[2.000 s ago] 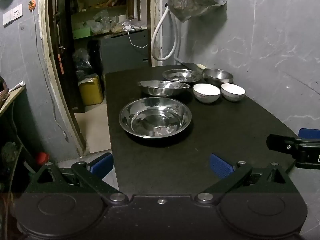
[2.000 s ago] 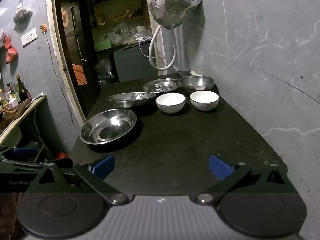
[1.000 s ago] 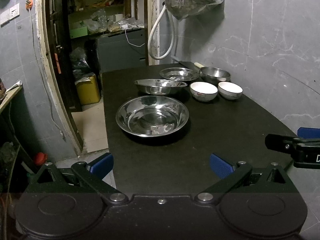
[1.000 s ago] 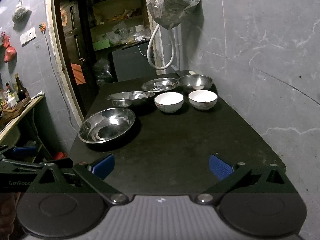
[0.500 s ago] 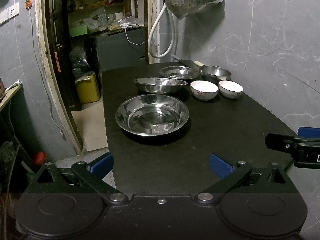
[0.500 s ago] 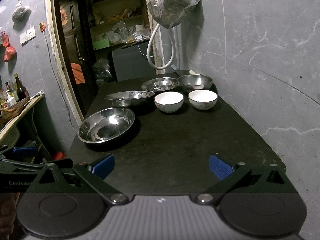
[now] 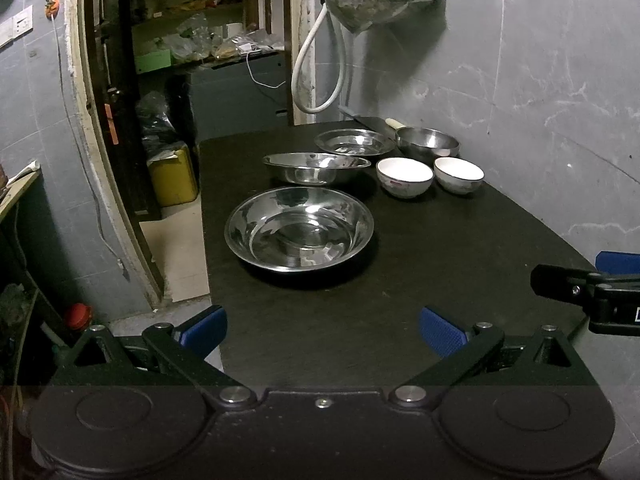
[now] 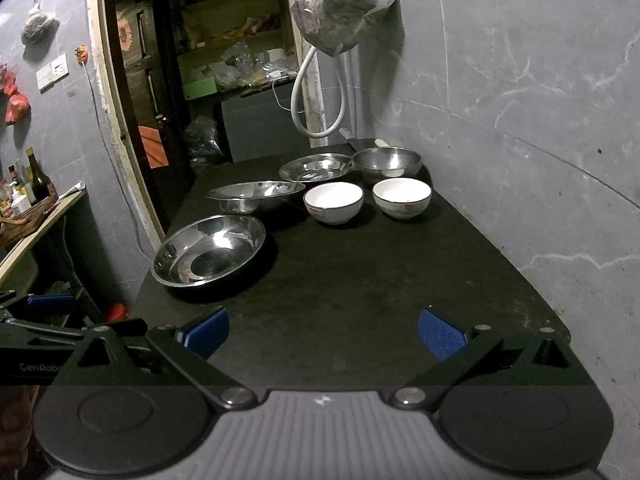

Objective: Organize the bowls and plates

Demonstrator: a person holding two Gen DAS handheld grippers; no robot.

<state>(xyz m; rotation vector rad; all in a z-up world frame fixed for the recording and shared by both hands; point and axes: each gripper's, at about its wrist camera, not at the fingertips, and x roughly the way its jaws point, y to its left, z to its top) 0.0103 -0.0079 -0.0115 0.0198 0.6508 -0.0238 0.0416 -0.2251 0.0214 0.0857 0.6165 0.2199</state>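
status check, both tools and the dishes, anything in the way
Left tool and right tool open, empty, short of the dishes. Large steel basin nearest; two white bowls unstacked. Path over the black table unobstructed.

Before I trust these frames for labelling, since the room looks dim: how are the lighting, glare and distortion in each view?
Left wrist view: dim light, bright reflections in the nearest steel basin, wall lines bowed by the fisheye, corners black. Right wrist view: equally dim, glare on that basin's inner wall, the two white bowls stay readable, and the doorway frame curves.
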